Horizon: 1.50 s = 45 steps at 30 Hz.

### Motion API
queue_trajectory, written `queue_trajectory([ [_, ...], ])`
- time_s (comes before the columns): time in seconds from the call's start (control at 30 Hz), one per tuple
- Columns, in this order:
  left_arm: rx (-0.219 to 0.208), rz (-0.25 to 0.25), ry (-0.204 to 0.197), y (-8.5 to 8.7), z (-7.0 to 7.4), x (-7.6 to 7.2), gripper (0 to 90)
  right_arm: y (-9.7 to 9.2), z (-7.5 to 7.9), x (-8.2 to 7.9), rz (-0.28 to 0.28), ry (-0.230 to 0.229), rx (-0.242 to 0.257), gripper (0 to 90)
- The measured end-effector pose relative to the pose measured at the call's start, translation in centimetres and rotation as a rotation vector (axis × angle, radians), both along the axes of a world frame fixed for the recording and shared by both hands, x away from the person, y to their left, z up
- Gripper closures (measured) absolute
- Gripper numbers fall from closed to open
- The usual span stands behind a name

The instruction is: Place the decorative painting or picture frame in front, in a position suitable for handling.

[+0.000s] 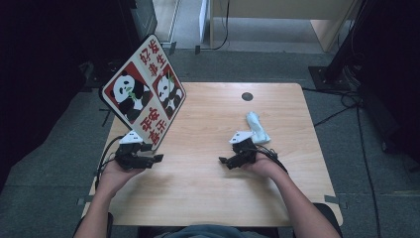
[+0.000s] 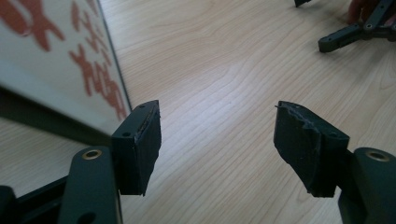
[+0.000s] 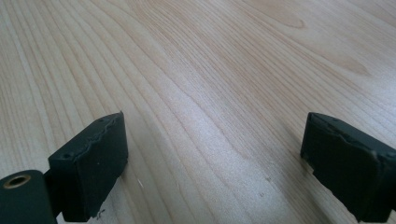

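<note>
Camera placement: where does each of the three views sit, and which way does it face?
High view: above the person's side, looking down on the table; both forearms, left hand-held gripper, right hand-held gripper, panda board, white cloth.
Left gripper view: along its open jaws, panda board at left.
Right gripper view: along its open jaws at bare wood.
Shared: the high and left gripper views both show the board and right hand-held gripper.

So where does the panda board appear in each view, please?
High view: the panda board stands tilted at the left, above the left gripper.
Left gripper view: the panda board is at the upper left, beside the left jaw.
Right gripper view: table wood lies between the jaws.
Shared landmark: the wooden table.
</note>
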<state>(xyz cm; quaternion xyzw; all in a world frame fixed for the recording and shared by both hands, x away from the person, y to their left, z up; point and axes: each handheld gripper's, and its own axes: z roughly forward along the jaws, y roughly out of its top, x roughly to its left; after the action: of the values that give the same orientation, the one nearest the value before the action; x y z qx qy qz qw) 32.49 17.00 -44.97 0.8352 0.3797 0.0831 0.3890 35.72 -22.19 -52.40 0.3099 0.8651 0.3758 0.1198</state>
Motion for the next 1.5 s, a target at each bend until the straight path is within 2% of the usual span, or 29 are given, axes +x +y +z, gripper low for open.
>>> queue_trajectory([
  [0.23, -0.014, 0.055, -0.009, 2.0, 0.3, -0.6, 34.3, 0.3, 0.0, 0.1, 0.006, 0.000, -0.001, 6.2],
  [0.4, -0.039, 0.099, 0.010, 3.3, 0.6, -0.7, 36.8, 0.4, 0.0, 0.3, 0.012, -0.002, -0.002, 5.8],
  [0.57, -0.052, 0.124, 0.023, 4.6, 0.8, -0.5, 38.2, 0.5, 0.0, 0.3, 0.011, 0.004, -0.003, 5.4],
  [0.7, -0.071, 0.146, 0.017, 5.3, 0.9, -0.3, 39.6, 0.5, 0.0, 0.3, 0.011, 0.002, -0.004, 5.5],
  [0.8, -0.115, 0.170, 0.009, 5.9, 1.2, 0.0, 39.6, 0.5, 0.0, 0.3, 0.011, 0.003, -0.004, 5.4],
  [0.9, -0.120, 0.206, 0.030, 6.6, 1.4, 0.4, 41.2, 0.5, 0.0, 0.3, 0.011, 0.003, -0.004, 5.5],
  [1.13, -0.131, 0.254, -0.012, 7.6, 2.0, 0.8, 41.8, 0.5, 0.0, 0.3, 0.011, 0.003, -0.004, 5.5],
  [1.17, -0.131, 0.266, -0.040, 7.8, 2.4, 1.0, 41.9, 0.5, 0.0, 0.3, 0.012, 0.003, -0.004, 5.5],
  [1.2, -0.136, 0.273, -0.046, 7.9, 2.6, 1.1, 42.0, 0.5, 0.0, 0.3, 0.011, 0.002, -0.004, 5.5],
  [1.5, -0.132, 0.272, -0.038, 7.9, 4.2, 2.3, 45.1, 0.5, 0.0, 0.3, 0.009, 0.001, -0.004, 5.5],
])
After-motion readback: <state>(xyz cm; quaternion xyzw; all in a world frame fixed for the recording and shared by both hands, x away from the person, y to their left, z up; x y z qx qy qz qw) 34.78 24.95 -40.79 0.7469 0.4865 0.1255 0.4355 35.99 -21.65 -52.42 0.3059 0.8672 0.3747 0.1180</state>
